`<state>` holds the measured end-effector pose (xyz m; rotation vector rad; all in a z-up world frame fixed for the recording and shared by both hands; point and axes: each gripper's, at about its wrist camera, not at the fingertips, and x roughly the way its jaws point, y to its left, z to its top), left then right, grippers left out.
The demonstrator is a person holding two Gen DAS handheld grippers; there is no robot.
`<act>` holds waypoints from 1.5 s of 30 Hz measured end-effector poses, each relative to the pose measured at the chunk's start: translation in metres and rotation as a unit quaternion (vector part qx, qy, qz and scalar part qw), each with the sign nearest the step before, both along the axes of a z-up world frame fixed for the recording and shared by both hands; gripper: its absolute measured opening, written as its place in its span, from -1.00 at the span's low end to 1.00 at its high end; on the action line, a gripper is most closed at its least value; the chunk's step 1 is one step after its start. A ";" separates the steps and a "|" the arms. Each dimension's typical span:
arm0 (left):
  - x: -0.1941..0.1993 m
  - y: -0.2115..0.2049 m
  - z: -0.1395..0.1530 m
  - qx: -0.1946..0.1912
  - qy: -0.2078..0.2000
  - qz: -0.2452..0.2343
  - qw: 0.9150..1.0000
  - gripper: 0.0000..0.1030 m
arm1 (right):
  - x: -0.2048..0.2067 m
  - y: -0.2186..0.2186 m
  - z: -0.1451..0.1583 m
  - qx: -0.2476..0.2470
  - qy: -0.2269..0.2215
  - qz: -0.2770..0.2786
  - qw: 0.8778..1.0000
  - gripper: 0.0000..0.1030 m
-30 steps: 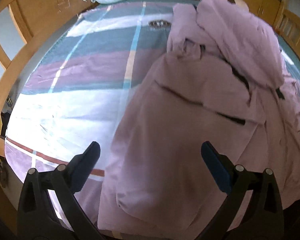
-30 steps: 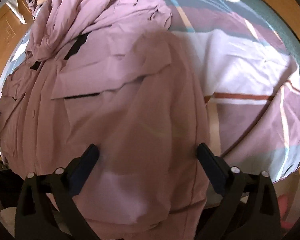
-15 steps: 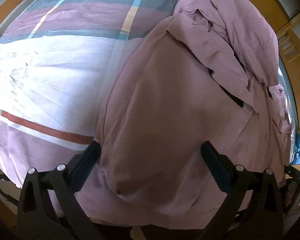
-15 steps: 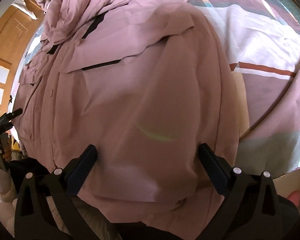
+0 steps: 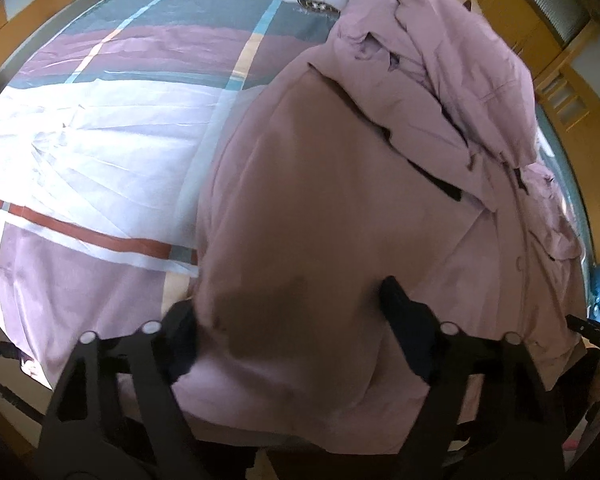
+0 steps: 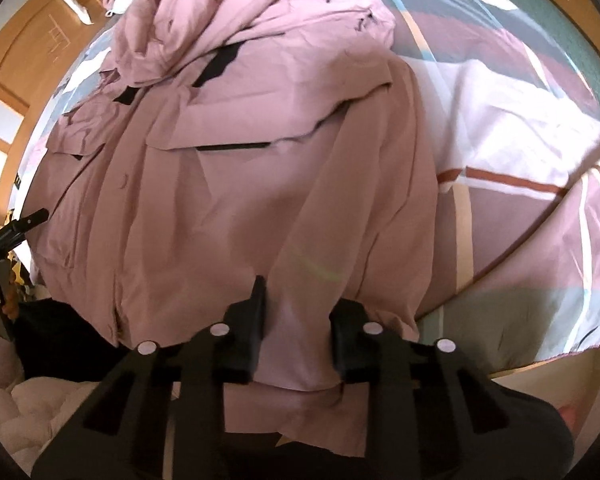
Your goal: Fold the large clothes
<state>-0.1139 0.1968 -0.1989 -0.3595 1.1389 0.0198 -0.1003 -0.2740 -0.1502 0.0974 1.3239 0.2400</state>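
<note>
A large mauve coat (image 5: 340, 208) is spread lengthwise on the bed (image 5: 100, 152), its hem hanging over the near edge and its hood bunched at the far end. Open striped bedding is left on either side. The right gripper (image 6: 296, 320) has just been closing; hem fabric is gathered between its narrowed jaws, apparently pinched. The left gripper (image 5: 288, 312) has just been closing too, its jaws wide, straddling the hem fabric.

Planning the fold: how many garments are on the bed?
1: a pink jacket spread over the striped bedspread, near hem at the bed's edge. Its bunched far end may hide more.
</note>
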 end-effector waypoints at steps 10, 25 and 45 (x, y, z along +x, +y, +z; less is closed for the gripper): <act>0.000 -0.009 -0.005 0.025 0.017 -0.011 0.999 0.96 | 0.007 -0.008 0.002 -0.021 0.013 -0.029 0.999 -0.03; 0.007 -0.008 -0.010 0.018 0.026 0.007 0.999 0.96 | 0.012 -0.004 -0.026 0.009 0.044 -0.039 0.998 0.79; 0.011 -0.001 0.021 -0.137 -0.073 -0.002 0.988 -0.26 | 0.038 -0.026 0.077 0.305 -0.138 -0.044 0.941 -0.80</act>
